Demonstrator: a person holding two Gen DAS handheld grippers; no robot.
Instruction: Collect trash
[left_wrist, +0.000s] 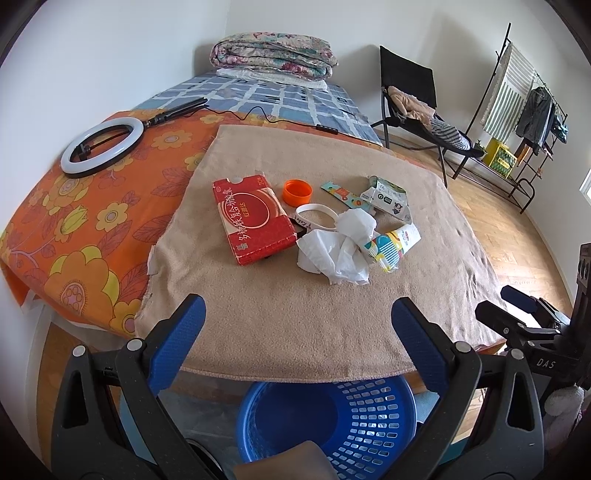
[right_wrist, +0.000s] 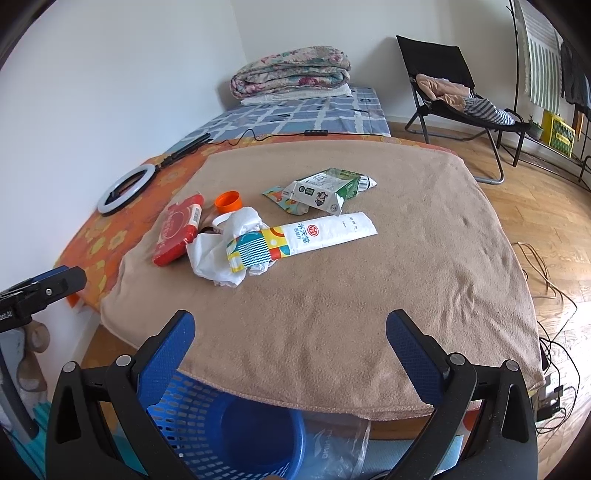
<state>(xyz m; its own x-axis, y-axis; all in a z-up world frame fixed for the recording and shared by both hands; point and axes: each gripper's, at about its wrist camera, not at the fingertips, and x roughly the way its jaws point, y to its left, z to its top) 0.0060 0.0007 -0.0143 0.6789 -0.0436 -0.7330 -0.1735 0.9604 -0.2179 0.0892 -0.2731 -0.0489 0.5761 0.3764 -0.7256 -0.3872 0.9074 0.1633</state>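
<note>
Collecting has not begun: both the left gripper and right gripper hang released and empty, trash pile untouched at twelve o'clock, blue basket empty below.

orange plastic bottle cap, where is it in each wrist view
Left wrist view: the orange plastic bottle cap lies just above centre on the tan blanket, right of the red cardboard box.
Right wrist view: the cap is left of centre, behind the crumpled white tissue.
Shared landmark: the red box, beside the cap in both.
</note>
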